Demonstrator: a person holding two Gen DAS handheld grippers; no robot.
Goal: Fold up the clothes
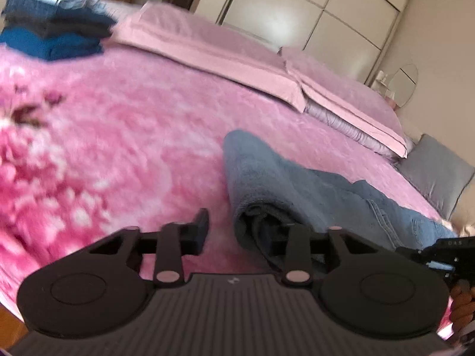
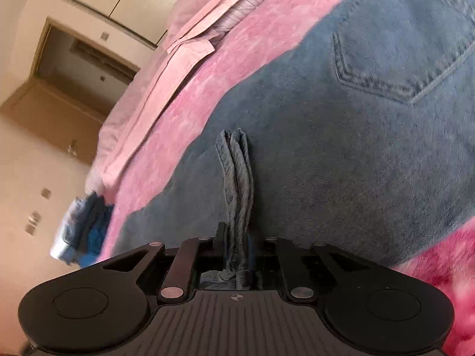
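Observation:
Blue jeans (image 1: 285, 175) lie partly folded on a pink fuzzy blanket (image 1: 118, 136) on the bed. My left gripper (image 1: 240, 231) is open right at the jeans' folded end; its left finger (image 1: 202, 225) is free over the blanket, and its right finger is hidden behind the denim. My right gripper (image 2: 236, 243) is shut on bunched hem edges of the jeans (image 2: 237, 172), held over the jeans' seat with a back pocket (image 2: 386, 59). The right gripper also shows at the right edge of the left wrist view (image 1: 442, 252).
A stack of folded dark and blue clothes (image 1: 56, 26) sits at the far left of the bed, also seen in the right wrist view (image 2: 86, 231). Pink pillows (image 1: 207, 47) and a folded quilt line the head. A grey cushion (image 1: 436, 172) lies at right. Wardrobes stand behind.

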